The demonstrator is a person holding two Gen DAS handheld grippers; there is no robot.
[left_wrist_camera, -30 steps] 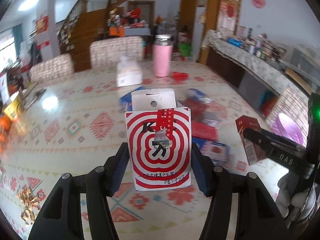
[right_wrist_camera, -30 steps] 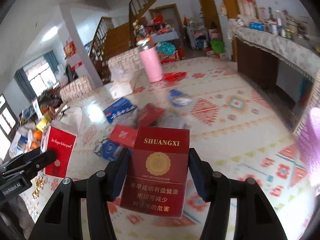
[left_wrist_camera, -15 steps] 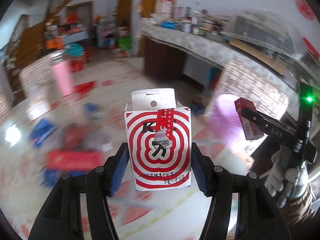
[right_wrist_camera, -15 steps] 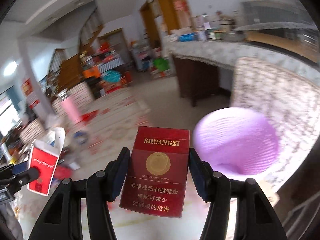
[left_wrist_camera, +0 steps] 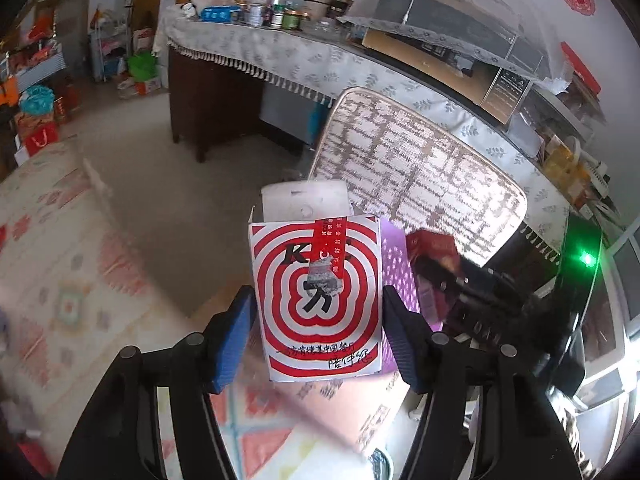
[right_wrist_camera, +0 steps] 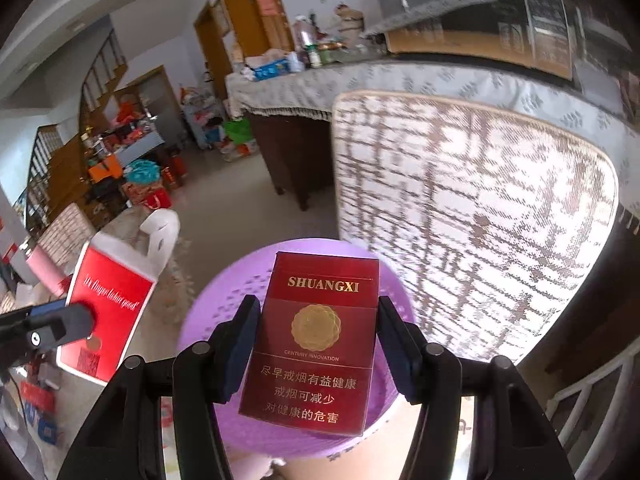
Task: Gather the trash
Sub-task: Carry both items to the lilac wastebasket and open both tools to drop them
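Note:
My left gripper point(left_wrist_camera: 316, 340) is shut on a red-and-white ringed paper carton point(left_wrist_camera: 316, 304), held upright past the table's edge. My right gripper point(right_wrist_camera: 314, 344) is shut on a dark red SHUANGXI cigarette pack point(right_wrist_camera: 316, 336), held over the open mouth of a purple perforated waste bin point(right_wrist_camera: 224, 312). The bin point(left_wrist_camera: 394, 268) shows just behind and right of the carton in the left wrist view. The carton's red back point(right_wrist_camera: 106, 312) and the left gripper show at the left of the right wrist view. The cigarette pack point(left_wrist_camera: 434, 252) is blurred in the left wrist view.
A patterned chair back point(right_wrist_camera: 460, 220) stands right behind the bin. A cluttered sideboard with a leaf-print cloth point(left_wrist_camera: 280, 52) runs along the wall. The patterned tablecloth point(left_wrist_camera: 52, 248) lies at the lower left, with a pink bottle point(right_wrist_camera: 42, 270) far left. Bare floor point(left_wrist_camera: 168, 200) lies between.
Both grippers swung right, away from the littered table, toward the chair and purple bin. The cigarette pack is now over the bin's mouth. Both grips are unchanged.

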